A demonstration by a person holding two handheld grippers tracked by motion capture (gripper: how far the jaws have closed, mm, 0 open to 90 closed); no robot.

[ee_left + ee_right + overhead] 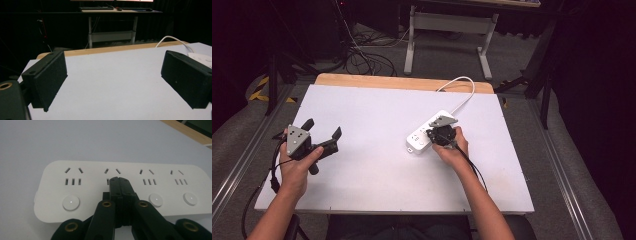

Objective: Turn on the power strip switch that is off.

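Power strip [120, 187] under closed jaws (tips over second socket)

Bright tabletop, dark surroundings, soft focus

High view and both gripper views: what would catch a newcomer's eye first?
The white power strip on the right half of the white table, its cord looping off toward the far edge. The right gripper hangs over it with jaws shut, tips above the second bank of sockets; whether they touch it is unclear. The left gripper waits over bare table at the left, jaws wide open.
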